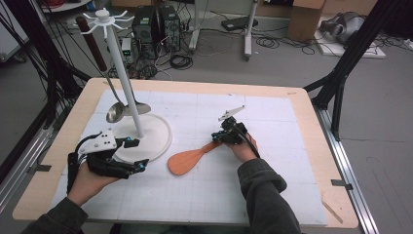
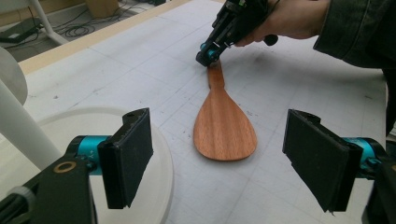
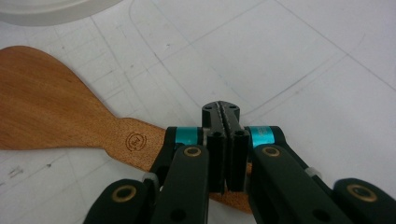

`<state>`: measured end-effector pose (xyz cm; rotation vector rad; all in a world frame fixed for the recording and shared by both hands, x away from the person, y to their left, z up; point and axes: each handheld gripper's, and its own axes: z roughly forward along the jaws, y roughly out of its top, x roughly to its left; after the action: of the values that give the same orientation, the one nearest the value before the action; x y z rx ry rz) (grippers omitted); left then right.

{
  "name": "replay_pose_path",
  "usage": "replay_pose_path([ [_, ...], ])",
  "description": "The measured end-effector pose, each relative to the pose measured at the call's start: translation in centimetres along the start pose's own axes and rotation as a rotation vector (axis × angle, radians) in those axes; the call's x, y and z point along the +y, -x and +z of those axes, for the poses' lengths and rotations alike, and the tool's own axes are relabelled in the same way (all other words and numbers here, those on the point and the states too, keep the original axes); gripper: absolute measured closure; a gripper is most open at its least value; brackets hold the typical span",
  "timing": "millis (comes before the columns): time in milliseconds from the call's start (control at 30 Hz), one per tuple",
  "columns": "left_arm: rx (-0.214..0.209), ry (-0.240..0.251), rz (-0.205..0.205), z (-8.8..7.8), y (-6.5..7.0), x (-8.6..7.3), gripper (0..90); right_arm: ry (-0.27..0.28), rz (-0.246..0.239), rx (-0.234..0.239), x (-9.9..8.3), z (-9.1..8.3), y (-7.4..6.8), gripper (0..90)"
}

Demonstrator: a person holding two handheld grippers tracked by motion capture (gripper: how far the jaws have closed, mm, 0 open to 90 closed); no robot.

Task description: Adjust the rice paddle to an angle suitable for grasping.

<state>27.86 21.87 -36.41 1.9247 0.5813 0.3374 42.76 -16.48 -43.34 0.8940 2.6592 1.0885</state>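
The right gripper (image 1: 220,137) has its two black jaws pressed together, and in the right gripper view they sit over the narrow handle end of the flat reddish-brown wooden spatula (image 3: 51,107); whether the pads pinch the handle or only rest on it cannot be told; the spatula lies flat on the white gridded mat (image 1: 272,122) near the table's middle, its broad rounded blade pointing towards the near left and its handle running up to the right gripper; a dark-sleeved hand (image 1: 246,148) grips that tool from the near side. The left gripper (image 1: 138,154) is spread wide with nothing between its pads, hovering towards the near left corner just beside the round white base (image 1: 158,141) of the tall white utensil stand (image 1: 124,73); in the left gripper view the spatula blade lies between the two open pads, farther off; a metal ladle with a dark brown handle (image 1: 100,63) hangs from the stand's spoked top towards the far left corner; the pale wooden table (image 1: 311,141) borders the mat on all sides.
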Motion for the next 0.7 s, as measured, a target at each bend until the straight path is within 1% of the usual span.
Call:
replay_pose_path([
  [200,-0.006,0.01,0.005,-0.2,0.0,-0.1,24.6,-0.015,0.002,0.006,-0.1,-0.1,-0.1,89.6],
  [333,-0.007,0.014,0.006,-0.2,0.0,-0.1,24.6,-0.032,-0.01,0.02,-0.2,-0.5,-0.3,89.7],
  [433,-0.006,0.014,0.004,-0.2,0.1,-0.2,24.6,-0.034,-0.006,0.027,-0.5,-0.8,-0.4,89.7],
  [633,-0.004,0.013,0.009,-0.1,0.1,-0.2,24.6,-0.052,-0.034,0.041,-0.5,-1.2,-0.9,89.7],
  [700,-0.005,0.012,0.01,-0.1,0.1,-0.3,24.5,-0.057,-0.033,0.039,-0.5,-1.3,-1.0,89.7],
])
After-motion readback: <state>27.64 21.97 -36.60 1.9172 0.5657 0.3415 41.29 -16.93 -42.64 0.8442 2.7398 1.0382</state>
